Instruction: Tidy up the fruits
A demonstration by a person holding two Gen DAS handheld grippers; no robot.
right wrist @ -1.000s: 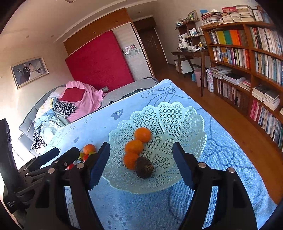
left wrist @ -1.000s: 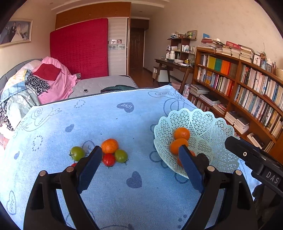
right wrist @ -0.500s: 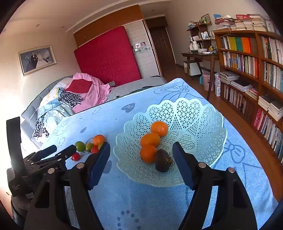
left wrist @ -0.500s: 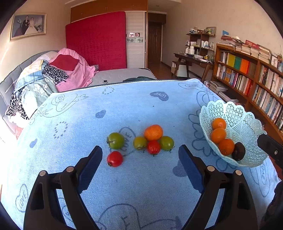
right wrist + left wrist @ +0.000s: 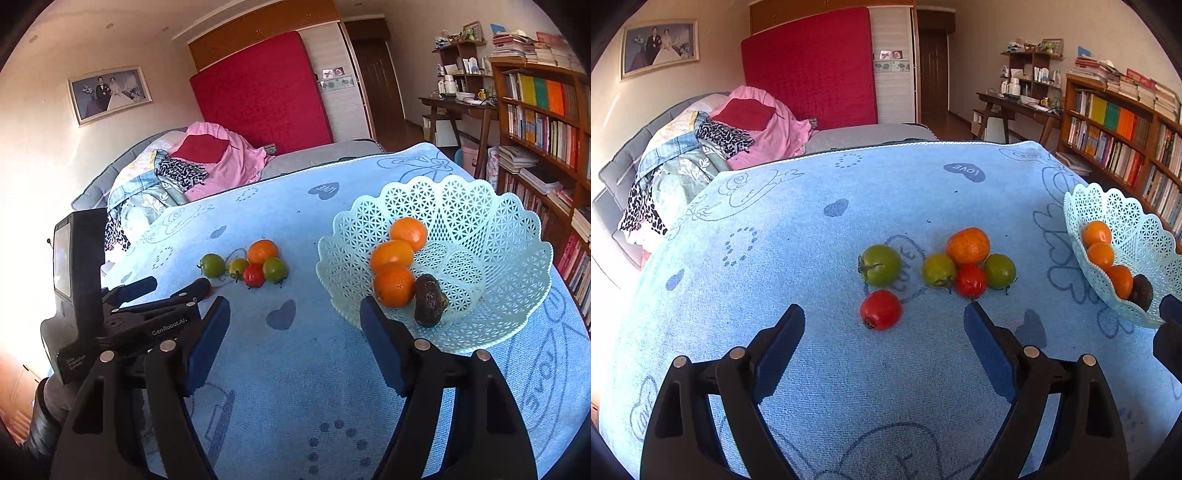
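A blue towel [image 5: 849,369] covers the table, printed with darker blue hearts, paw prints and outline drawings; 1 heart [image 5: 964,171] reads "LOVE", seen upside down. At its right side sits a pale mint lattice basket [image 5: 498,236] with a scalloped rim, holding 3 oranges [image 5: 392,285] in a row and 1 dark, wrinkled fruit [image 5: 429,305] touching the nearest orange. The left gripper [image 5: 884,326] hangs over the towel with its blue-padded jaws spread wide and nothing between the pads; in the right wrist view its black body carries the white words "GenRobot.AI" and "Data Acquisition System". The right gripper [image 5: 294,315] is likewise spread and empty, its right pad in front of the basket's near rim. Left of the basket, well apart from it, lies loose fruit on the towel: 1 orange [image 5: 967,245] touching a red tomato [image 5: 970,280] flanked by 2 green tomatoes [image 5: 999,271], a larger green tomato [image 5: 881,265] with a stem just to the left, and a 2nd red tomato [image 5: 881,309] nearest the left gripper, just beyond its open pads.
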